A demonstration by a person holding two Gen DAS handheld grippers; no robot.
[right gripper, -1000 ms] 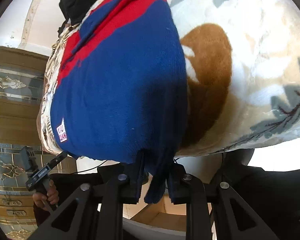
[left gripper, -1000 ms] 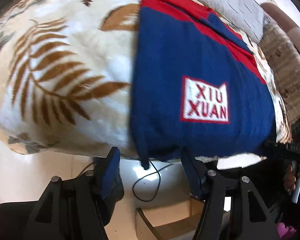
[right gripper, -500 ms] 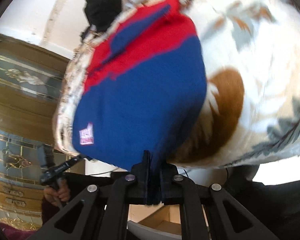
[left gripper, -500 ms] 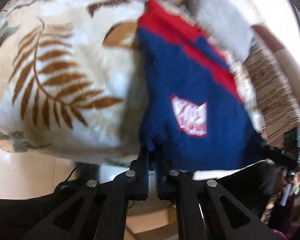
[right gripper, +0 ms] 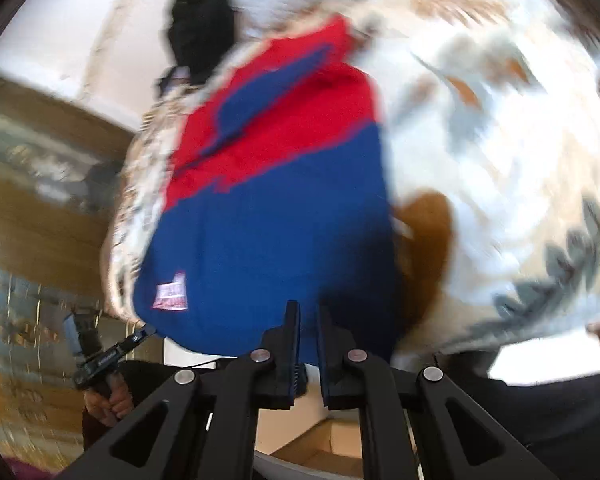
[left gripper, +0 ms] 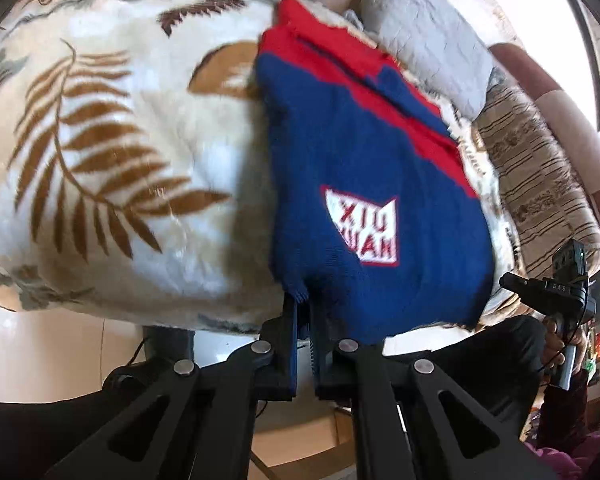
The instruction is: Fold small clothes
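Note:
A small blue knit sweater (left gripper: 364, 168) with a red top band and a white "XIU XUAN" patch lies on a leaf-print fleece blanket (left gripper: 100, 152). My left gripper (left gripper: 306, 312) is shut on the sweater's near hem at its left corner and lifts it, so the patch is bent. In the right wrist view the sweater (right gripper: 268, 216) is blurred; my right gripper (right gripper: 308, 320) is shut on its near hem at the right corner. Each view shows the other gripper held in a hand, at the right edge of the left wrist view (left gripper: 560, 288) and low left in the right wrist view (right gripper: 100, 356).
A grey cushion (left gripper: 424, 40) and a striped brown cushion (left gripper: 540, 184) lie behind the sweater at right. A black object (right gripper: 200, 36) sits at the blanket's far end. A wooden cabinet (right gripper: 40, 184) stands at left in the right wrist view. The floor (left gripper: 40, 360) lies below the blanket's front edge.
My left gripper closed on the sweater's near left hem corner. Both grippers have raised the hem and carried it forward over the sweater, folding the patch.

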